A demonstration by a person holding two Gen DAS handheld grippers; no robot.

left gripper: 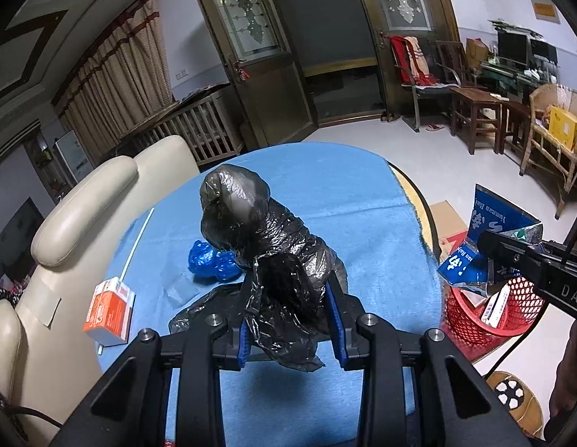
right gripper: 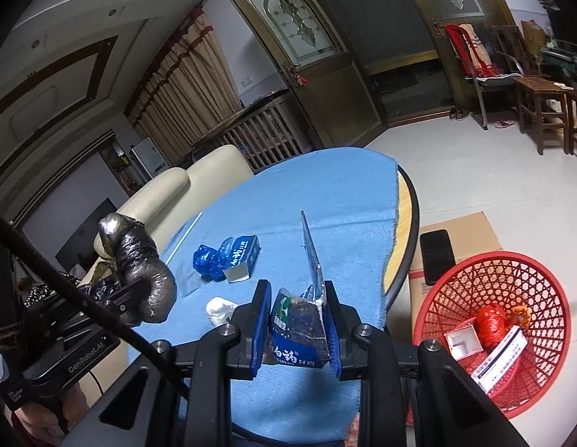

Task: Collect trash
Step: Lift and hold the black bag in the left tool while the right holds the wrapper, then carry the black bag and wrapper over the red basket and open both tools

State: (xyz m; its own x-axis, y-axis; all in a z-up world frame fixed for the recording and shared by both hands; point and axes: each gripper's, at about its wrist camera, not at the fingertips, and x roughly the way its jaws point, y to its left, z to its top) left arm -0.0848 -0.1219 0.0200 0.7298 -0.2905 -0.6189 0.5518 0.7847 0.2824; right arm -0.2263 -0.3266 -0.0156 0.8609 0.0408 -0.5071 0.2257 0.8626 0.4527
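My left gripper (left gripper: 290, 307) is shut on a stuffed black plastic bag (left gripper: 251, 223) and holds it above the blue tablecloth (left gripper: 325, 193). It also shows in the right wrist view (right gripper: 139, 264). My right gripper (right gripper: 297, 320) is shut on a flattened blue carton (right gripper: 299, 331) above the table's near right part; in the left wrist view the blue carton (left gripper: 489, 238) hangs above the red basket (left gripper: 463, 316). The red mesh basket (right gripper: 456, 290) stands on the floor to the right and holds several pieces of trash.
On the cloth lie a crumpled blue bag (left gripper: 210, 260), an orange box (left gripper: 108, 309), a small blue box (right gripper: 242, 255), a white wad (right gripper: 221, 309) and a white stick (left gripper: 139, 238). A cardboard box (right gripper: 471, 231) with a phone (right gripper: 437, 255) stands beside the basket. A cream sofa (left gripper: 83, 216) is left.
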